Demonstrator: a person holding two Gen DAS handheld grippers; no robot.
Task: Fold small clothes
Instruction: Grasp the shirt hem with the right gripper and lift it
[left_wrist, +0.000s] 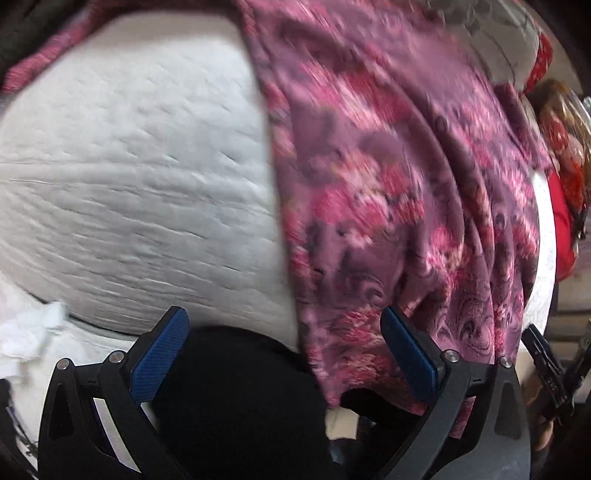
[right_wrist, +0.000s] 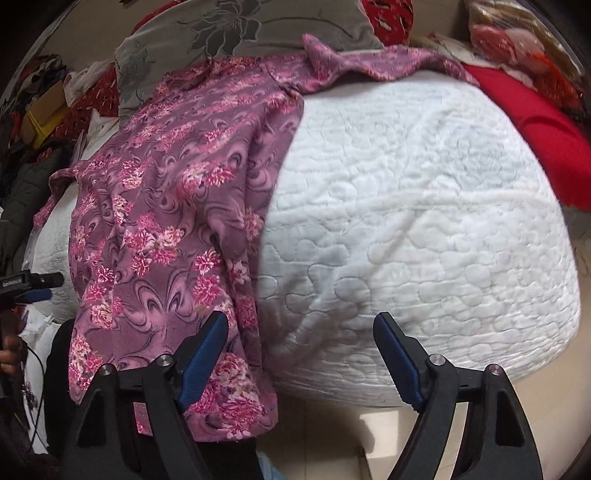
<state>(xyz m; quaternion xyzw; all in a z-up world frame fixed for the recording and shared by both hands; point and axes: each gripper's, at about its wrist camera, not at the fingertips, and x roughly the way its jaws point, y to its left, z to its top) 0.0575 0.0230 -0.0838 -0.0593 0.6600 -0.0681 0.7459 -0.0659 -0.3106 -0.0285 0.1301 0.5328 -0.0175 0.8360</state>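
Observation:
A purple garment with pink flowers lies lengthwise on a white quilted bed, its near end hanging over the bed's front edge. In the left wrist view the garment fills the right half, blurred. My left gripper is open and empty, its right finger against the hanging hem. My right gripper is open and empty at the bed's front edge, its left finger in front of the garment's right lower corner. The left gripper also shows at the left edge of the right wrist view.
A grey flowered pillow and red cloth lie at the far end of the bed. Clutter with a cardboard box stands at far left. Pale floor shows below the bed's edge. A dark shape sits below the left gripper.

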